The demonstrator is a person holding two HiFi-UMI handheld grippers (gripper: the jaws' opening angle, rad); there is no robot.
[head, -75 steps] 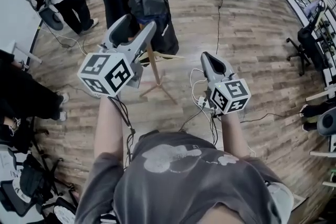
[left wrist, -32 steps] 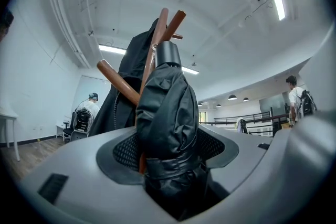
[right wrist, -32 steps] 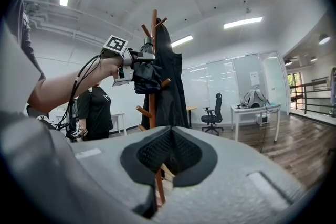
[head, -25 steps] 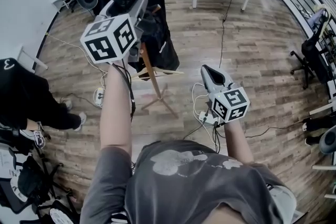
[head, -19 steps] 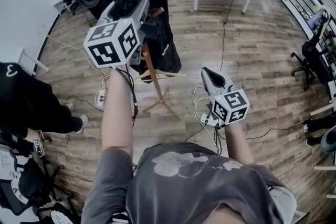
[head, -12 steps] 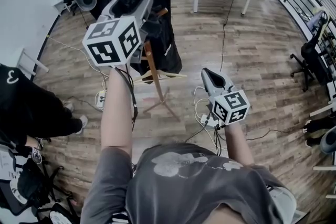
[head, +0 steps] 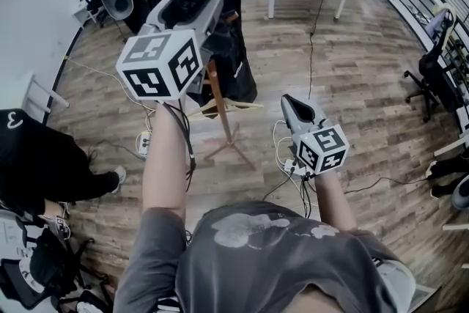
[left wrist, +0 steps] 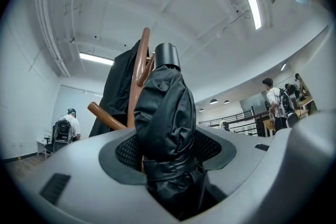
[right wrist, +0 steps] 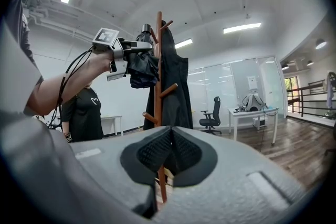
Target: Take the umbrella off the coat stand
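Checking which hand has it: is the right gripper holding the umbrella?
No: the umbrella is clamped in the left gripper, while the right gripper is closed with nothing between its jaws.

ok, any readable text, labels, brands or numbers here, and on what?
No readable words or numbers.
Left marker cube, right marker cube: black-and-white square patterns, no letters.
Black T-shirt: white heart outline, no text.
Sheet on glass wall: too small to read.

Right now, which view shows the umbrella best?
The left gripper view: the folded black umbrella fills it, clamped in the left hand-held gripper. The right gripper view shows it small, from the side, by the coat stand. The head view catches only part behind that gripper.
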